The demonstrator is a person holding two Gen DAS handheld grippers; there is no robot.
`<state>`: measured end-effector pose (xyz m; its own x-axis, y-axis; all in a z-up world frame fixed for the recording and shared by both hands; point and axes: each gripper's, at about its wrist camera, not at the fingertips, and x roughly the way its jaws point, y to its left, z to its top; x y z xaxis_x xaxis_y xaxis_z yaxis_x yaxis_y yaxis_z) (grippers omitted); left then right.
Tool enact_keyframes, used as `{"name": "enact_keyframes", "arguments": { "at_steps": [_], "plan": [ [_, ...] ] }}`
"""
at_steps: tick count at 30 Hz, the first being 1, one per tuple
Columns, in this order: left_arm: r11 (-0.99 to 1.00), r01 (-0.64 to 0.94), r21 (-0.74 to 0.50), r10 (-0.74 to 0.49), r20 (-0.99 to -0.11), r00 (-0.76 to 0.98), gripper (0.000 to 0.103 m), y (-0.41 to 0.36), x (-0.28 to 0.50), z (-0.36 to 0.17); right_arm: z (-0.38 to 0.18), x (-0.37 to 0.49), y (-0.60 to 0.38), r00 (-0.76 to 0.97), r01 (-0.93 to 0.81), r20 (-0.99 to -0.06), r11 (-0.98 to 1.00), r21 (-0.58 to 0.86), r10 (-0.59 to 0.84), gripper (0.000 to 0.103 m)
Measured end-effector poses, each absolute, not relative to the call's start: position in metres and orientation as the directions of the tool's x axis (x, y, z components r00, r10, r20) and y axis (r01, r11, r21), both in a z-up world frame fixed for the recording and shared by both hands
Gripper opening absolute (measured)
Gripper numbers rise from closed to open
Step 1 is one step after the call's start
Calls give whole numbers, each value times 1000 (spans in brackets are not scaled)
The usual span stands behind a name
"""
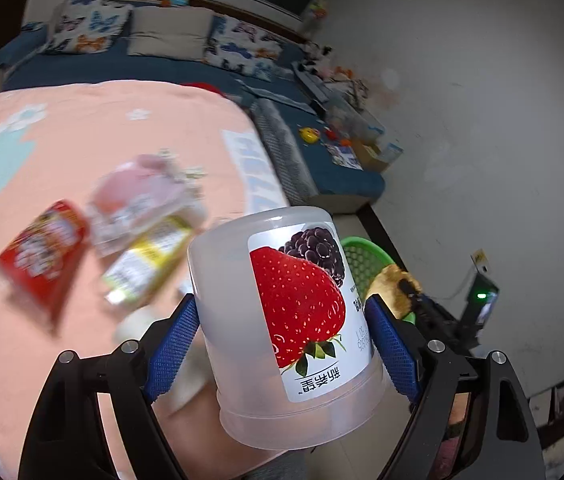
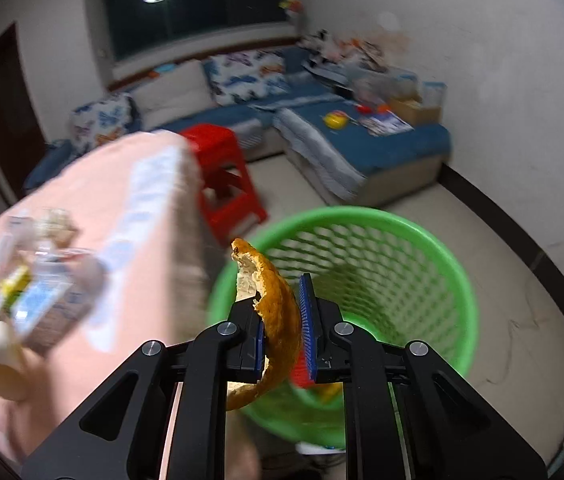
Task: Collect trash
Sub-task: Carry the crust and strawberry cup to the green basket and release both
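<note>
While the left gripper (image 1: 282,340) pinches one plastic cup (image 1: 285,320), the right gripper's (image 2: 283,324) fingers clamp one orange peel (image 2: 274,312) above one green basket (image 2: 421,232).

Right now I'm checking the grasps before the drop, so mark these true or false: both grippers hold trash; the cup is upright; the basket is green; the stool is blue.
1. Both grippers hold trash. True: the left gripper clamps the cup, the right gripper the peel.
2. The cup is upright. False: its label is upside down.
3. The basket is green. True.
4. The stool is blue. False: red.
</note>
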<state>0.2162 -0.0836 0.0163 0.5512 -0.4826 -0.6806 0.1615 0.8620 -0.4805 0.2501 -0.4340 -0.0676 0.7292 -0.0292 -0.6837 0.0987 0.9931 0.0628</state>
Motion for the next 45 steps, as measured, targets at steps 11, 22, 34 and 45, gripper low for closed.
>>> {"name": "enact_keyframes", "arguments": {
  "at_steps": [11,22,34,45],
  "plan": [
    [845,271,-460,-534,-706,466,81,-181,270,6,-132,282,-479,638,162,-769,984,76,-46,23],
    [833,327,-446,-550,-727,411,81,-235,297,-11,-128,271,-494,672,145,-741,981,133,1,46],
    [793,439,-422,-570,-768,292,81,-335,327,-45,-91,201,-526,755,187,-653,975,121,-64,59],
    [795,493,-354,-499,-844,199,82,-401,344,-88,-98,168,-545,761,234,-641,964,128,-99,59]
  ]
}}
